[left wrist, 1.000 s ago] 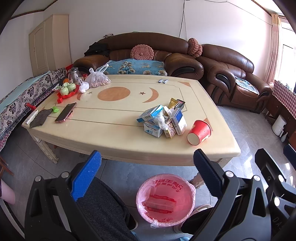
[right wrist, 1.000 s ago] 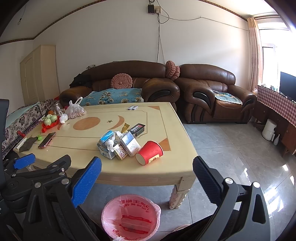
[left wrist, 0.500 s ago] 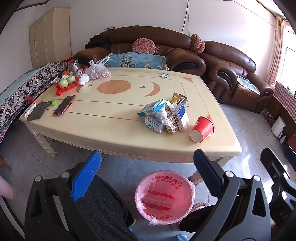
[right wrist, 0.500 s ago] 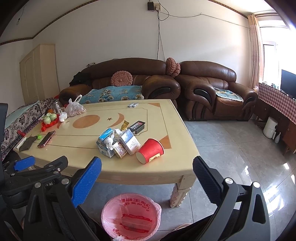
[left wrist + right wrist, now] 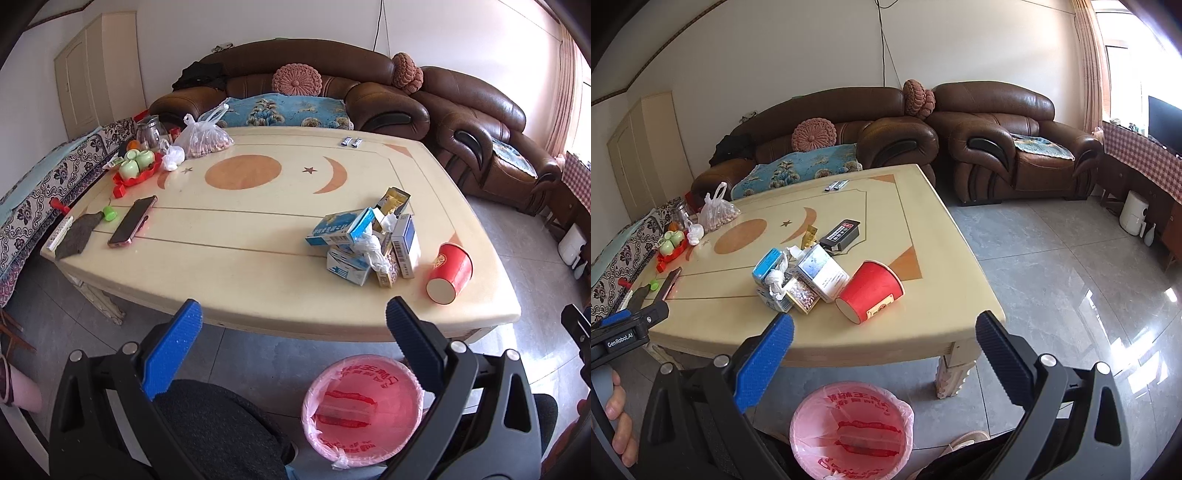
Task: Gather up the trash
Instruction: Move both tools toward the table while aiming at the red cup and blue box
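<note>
A pile of empty boxes and crumpled wrappers [image 5: 364, 242] lies on the cream coffee table [image 5: 240, 258], with a red paper cup [image 5: 448, 273] tipped on its side to the right. The pile [image 5: 799, 280] and cup [image 5: 871, 291] also show in the right wrist view. A bin lined with a pink bag [image 5: 362, 406] stands on the floor before the table; it also shows in the right wrist view [image 5: 851, 432]. My left gripper [image 5: 293, 314] is open and empty, short of the table's near edge. My right gripper [image 5: 884, 328] is open and empty, just before the cup.
A phone [image 5: 133, 220], a grey cloth [image 5: 77, 236], a red tray of green cups [image 5: 138, 168], a bag of nuts [image 5: 203, 140] and a glass jar stand at the table's left and far side. Brown sofas [image 5: 997, 144] stand behind. My knee [image 5: 214, 424] is below the left gripper.
Both grippers have moved forward and closer to the table; the trash pile and cup appear larger. Both stay open and empty. Nothing on the table has moved.
</note>
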